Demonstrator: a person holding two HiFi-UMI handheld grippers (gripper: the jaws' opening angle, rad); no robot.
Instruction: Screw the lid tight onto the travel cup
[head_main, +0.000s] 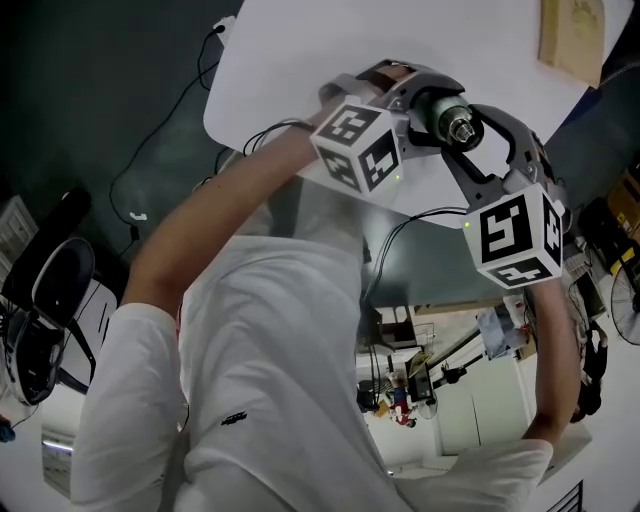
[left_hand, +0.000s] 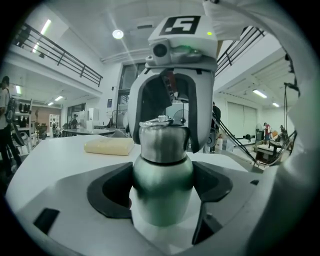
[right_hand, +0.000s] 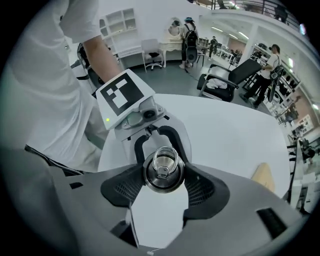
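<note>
A travel cup (left_hand: 162, 187) with a green body and a steel lid (left_hand: 163, 142) is held above the white table. My left gripper (left_hand: 162, 195) is shut on the cup's body, its dark pads pressed against both sides. My right gripper (right_hand: 163, 176) points down over the top, and its pads touch both sides of the lid (right_hand: 163, 172), whose ring handle faces the camera. In the head view the steel lid (head_main: 461, 127) shows between the right gripper's curved fingers (head_main: 500, 135), with the left gripper (head_main: 425, 105) coming in from the left.
A round white table (head_main: 450, 40) lies under both grippers. A pale yellow sponge-like block (left_hand: 110, 146) rests on its far side, also visible as the block (head_main: 572, 35). My white-shirted body fills the lower head view. Chairs and people stand farther off.
</note>
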